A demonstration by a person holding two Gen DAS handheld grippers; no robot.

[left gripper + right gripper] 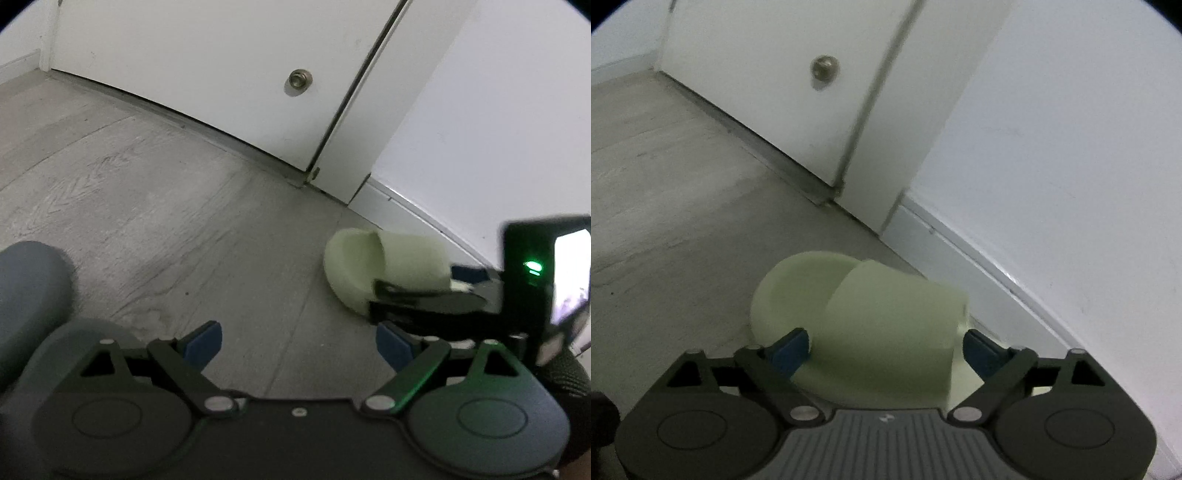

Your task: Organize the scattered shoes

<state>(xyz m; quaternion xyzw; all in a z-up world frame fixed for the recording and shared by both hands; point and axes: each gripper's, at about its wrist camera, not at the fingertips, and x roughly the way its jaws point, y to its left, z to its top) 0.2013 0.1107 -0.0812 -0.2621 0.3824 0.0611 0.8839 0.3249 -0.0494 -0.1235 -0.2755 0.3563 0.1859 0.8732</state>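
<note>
A pale green slide slipper (871, 325) lies on the grey floor close to the white baseboard, heel end pointing away from me. My right gripper (886, 347) is open, and the slipper's strap sits between its blue pads (792, 350) with a gap on the right side. In the left wrist view the same slipper (369, 266) is at the right, with the right gripper (421, 291) reaching over it. My left gripper (299, 343) is open above bare floor, with nothing between its fingers.
A white door with a round metal knob (298, 79) stands behind the slipper. A white wall and baseboard (960, 240) run along the right. A dark grey rounded shape (29, 288) fills the left edge; I cannot tell what it is.
</note>
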